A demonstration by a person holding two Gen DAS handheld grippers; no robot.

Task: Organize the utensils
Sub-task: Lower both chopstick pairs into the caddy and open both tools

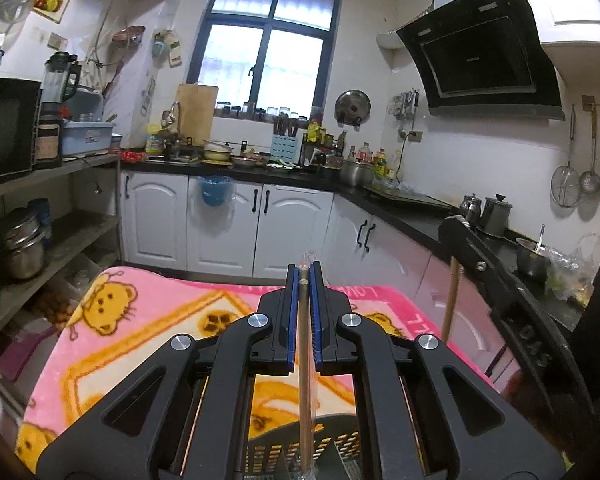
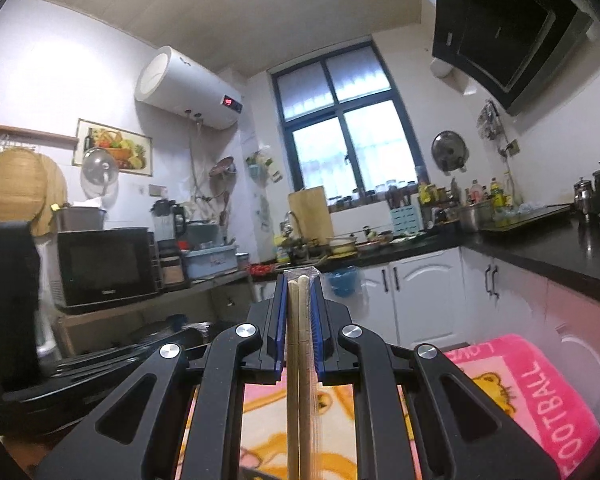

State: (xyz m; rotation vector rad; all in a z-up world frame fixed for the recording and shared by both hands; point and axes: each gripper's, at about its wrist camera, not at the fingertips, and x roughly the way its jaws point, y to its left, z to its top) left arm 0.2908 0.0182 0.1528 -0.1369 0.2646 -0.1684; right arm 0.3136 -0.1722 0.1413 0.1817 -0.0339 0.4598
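Observation:
My left gripper (image 1: 304,270) is shut on a pair of wooden chopsticks in a clear plastic sleeve (image 1: 305,360), held upright above the pink blanket (image 1: 148,308). A black slotted utensil basket (image 1: 340,448) shows below it at the bottom edge. My right gripper (image 2: 299,280) is shut on another pair of wooden chopsticks in a clear sleeve (image 2: 299,380), also upright. The right gripper also shows in the left wrist view (image 1: 500,280) at the right, with its chopsticks (image 1: 451,300) hanging down.
The pink cartoon blanket (image 2: 540,392) covers the table. White cabinets (image 1: 220,224) and a black countertop (image 1: 412,204) with pots stand beyond. Shelves with a microwave (image 1: 4,128) are at left. A range hood (image 1: 484,48) hangs at upper right.

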